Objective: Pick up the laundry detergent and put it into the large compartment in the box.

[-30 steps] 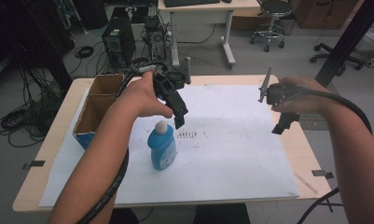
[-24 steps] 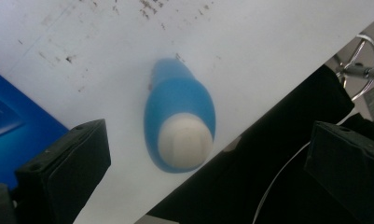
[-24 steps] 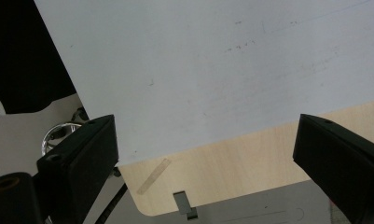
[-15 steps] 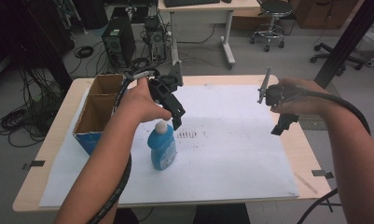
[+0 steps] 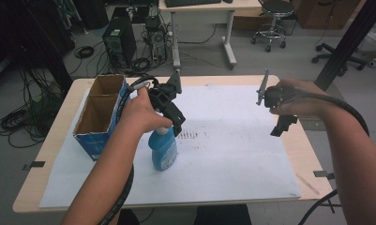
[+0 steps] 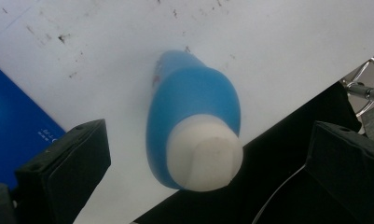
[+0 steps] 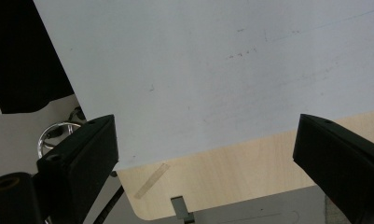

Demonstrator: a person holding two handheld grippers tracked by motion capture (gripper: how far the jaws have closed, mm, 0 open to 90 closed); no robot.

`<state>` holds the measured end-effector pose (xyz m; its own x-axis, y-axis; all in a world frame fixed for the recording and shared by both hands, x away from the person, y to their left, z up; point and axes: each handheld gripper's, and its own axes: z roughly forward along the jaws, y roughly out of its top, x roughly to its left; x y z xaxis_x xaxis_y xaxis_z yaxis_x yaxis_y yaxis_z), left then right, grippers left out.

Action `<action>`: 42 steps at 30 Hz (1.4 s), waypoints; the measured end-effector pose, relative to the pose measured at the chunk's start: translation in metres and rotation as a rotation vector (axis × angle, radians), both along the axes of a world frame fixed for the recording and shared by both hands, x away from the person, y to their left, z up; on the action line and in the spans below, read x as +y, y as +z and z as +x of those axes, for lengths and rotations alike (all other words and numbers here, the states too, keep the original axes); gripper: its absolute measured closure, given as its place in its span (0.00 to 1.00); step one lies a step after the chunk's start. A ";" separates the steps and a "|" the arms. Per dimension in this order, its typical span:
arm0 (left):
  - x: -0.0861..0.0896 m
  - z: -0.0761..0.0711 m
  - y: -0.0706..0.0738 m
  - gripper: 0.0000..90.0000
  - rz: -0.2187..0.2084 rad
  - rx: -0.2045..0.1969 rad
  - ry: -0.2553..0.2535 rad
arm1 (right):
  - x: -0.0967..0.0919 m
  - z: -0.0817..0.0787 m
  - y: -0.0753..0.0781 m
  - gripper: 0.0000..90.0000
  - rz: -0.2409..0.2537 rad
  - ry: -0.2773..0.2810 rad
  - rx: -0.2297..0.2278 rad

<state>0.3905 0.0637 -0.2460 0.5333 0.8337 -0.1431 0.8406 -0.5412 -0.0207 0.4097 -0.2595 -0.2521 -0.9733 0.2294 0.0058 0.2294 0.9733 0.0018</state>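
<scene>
Blue plastic bottle with white cap (image 5: pixel 163 147) standing upright on white paper sheet (image 5: pixel 232 154) of the wooden counter (image 5: pixel 54 140), near its left-middle, just right of the open blue cardboard box w/ two compartments (image 5: pixel 99 115). Seen from the left gripper view: white cap (image 6: pixel 204 158) between the two black jaws, slightly right of centre, no contact yet on either side.

Left tongs (image 5: pixel 169 129) spread wide open, hanging just above the cap, pointing down & slightly forward. Judged step: coming down onto bottle neck for a grasp. To do well: lower straight along bottle axis, centre the cap btw. both jaws first, close below the cap on the shoulder/neck rather than on the cap itself; slow squeeze, since body is smooth plastic & probably can tip or slip if pushed from one side only.

Left hand (image 5: pixel 139 110) wrapped on gripper body from above, wrist bent down, forearm coming diagonal from bottom edge.

Right tongs (image 5: pixel 280 127) also open, nothing between them, held high over right part of counter, well apart from bottle; right hand (image 5: pixel 293 96) w/ raised wrist, apparently waiting.
</scene>
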 end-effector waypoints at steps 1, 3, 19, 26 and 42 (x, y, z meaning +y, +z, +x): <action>0.000 -0.001 -0.002 0.00 0.002 0.002 0.001 | 0.000 0.000 0.000 0.07 0.000 0.000 -0.001; 0.001 -0.001 -0.004 0.00 0.002 0.005 0.002 | 0.000 0.000 0.000 0.07 0.002 -0.002 0.000; 0.003 -0.003 -0.027 0.00 0.018 0.010 0.040 | -0.002 0.001 -0.006 0.07 0.001 -0.002 -0.002; 0.004 -0.004 -0.031 0.00 0.023 0.008 0.043 | -0.001 0.001 -0.010 0.07 0.004 0.003 0.002; 0.000 -0.008 -0.044 0.00 0.060 -0.014 0.041 | 0.000 0.001 -0.013 0.07 0.004 0.001 0.008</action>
